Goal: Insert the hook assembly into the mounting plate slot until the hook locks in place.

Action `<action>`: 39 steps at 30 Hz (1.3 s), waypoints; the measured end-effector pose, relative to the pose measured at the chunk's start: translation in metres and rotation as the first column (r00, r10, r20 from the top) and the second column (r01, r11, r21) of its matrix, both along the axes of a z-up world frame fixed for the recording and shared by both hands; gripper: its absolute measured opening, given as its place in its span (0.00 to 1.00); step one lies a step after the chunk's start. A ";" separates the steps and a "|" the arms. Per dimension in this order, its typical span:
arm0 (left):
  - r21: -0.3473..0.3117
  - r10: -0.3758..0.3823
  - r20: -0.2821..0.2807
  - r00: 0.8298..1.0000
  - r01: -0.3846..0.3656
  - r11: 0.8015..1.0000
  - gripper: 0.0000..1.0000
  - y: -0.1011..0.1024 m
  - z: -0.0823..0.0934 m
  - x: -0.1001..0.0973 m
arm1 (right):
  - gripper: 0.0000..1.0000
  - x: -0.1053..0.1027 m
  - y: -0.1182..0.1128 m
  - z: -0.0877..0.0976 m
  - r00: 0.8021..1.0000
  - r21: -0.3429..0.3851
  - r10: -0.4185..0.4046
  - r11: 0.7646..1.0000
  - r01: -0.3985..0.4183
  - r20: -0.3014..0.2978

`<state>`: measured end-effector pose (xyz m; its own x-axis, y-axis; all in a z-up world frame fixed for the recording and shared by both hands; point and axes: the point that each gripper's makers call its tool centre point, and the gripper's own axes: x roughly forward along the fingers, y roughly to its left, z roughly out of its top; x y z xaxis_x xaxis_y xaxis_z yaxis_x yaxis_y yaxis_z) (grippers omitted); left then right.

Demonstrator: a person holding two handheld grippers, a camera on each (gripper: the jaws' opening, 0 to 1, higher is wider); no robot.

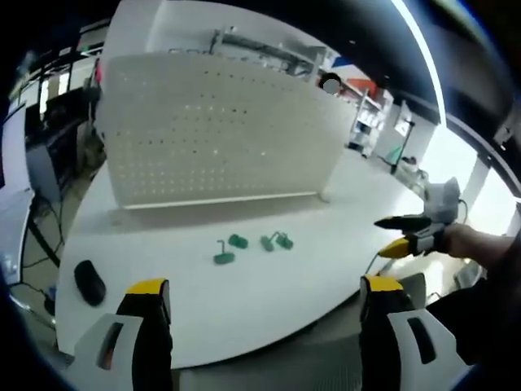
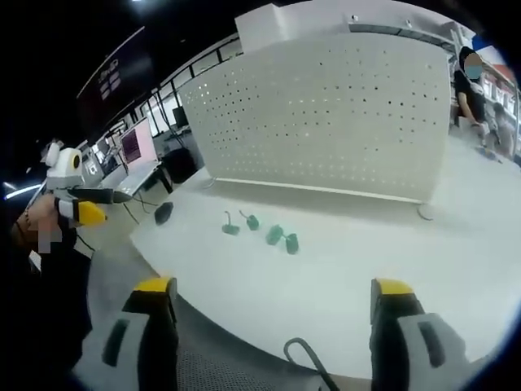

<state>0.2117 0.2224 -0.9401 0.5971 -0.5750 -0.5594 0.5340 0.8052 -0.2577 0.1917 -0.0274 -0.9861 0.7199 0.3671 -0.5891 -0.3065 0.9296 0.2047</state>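
Observation:
Several small green hook pieces [image 1: 252, 244] lie on the white table [image 1: 269, 293] in front of an upright white pegboard panel [image 1: 220, 134]. In the right gripper view the same green hooks [image 2: 260, 230] lie before the pegboard [image 2: 326, 114]. My left gripper [image 1: 264, 297] is open at the table's near edge, well short of the hooks, with nothing between its jaws. My right gripper [image 2: 273, 297] is also open and empty, short of the table edge. The right gripper [image 1: 407, 236] enters the left gripper view at the right. The left gripper [image 2: 85, 204] enters the right gripper view at the left.
A black oblong object [image 1: 89, 283] lies near the table's left end, also seen as a dark object [image 2: 164, 213]. A black cable [image 2: 305, 358] loops at the near table edge. A person [image 2: 472, 90] stands behind the panel; shelves and desks ring the table.

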 end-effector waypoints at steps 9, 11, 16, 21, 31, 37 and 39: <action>0.006 0.000 0.001 1.000 0.000 1.000 0.98 0.001 0.000 0.000 | 0.95 -0.002 0.003 -0.001 1.000 0.007 0.007 1.000 -0.007 -0.008; 0.006 0.002 -0.001 1.000 -0.002 1.000 0.98 0.002 0.000 0.000 | 0.94 -0.002 0.003 -0.001 1.000 0.011 0.012 1.000 -0.012 -0.009; 0.008 0.004 -0.004 1.000 -0.004 1.000 0.98 0.003 -0.002 0.000 | 0.94 0.002 0.001 0.001 1.000 0.005 0.008 1.000 -0.008 -0.004; 0.010 0.006 -0.009 1.000 -0.006 1.000 0.97 0.004 -0.003 0.000 | 0.94 0.003 0.002 0.000 1.000 0.000 0.011 1.000 -0.011 -0.007; 0.017 0.007 -0.016 1.000 -0.007 1.000 0.97 0.006 -0.005 -0.001 | 0.94 -0.001 0.006 -0.007 0.999 0.006 0.021 1.000 -0.021 -0.025; 0.017 0.014 -0.014 1.000 -0.013 1.000 0.97 0.007 -0.004 -0.002 | 0.94 -0.002 0.004 -0.006 1.000 0.006 0.019 1.000 -0.019 -0.022; 0.018 0.013 -0.014 1.000 -0.013 1.000 0.97 0.006 -0.005 -0.003 | 0.94 -0.002 0.003 -0.006 1.000 0.004 0.018 1.000 -0.018 -0.020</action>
<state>0.2087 0.2286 -0.9448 0.5963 -0.5570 -0.5780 0.5201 0.8166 -0.2503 0.1902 -0.0244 -0.9918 0.7013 0.3821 -0.6018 -0.3187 0.9232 0.2148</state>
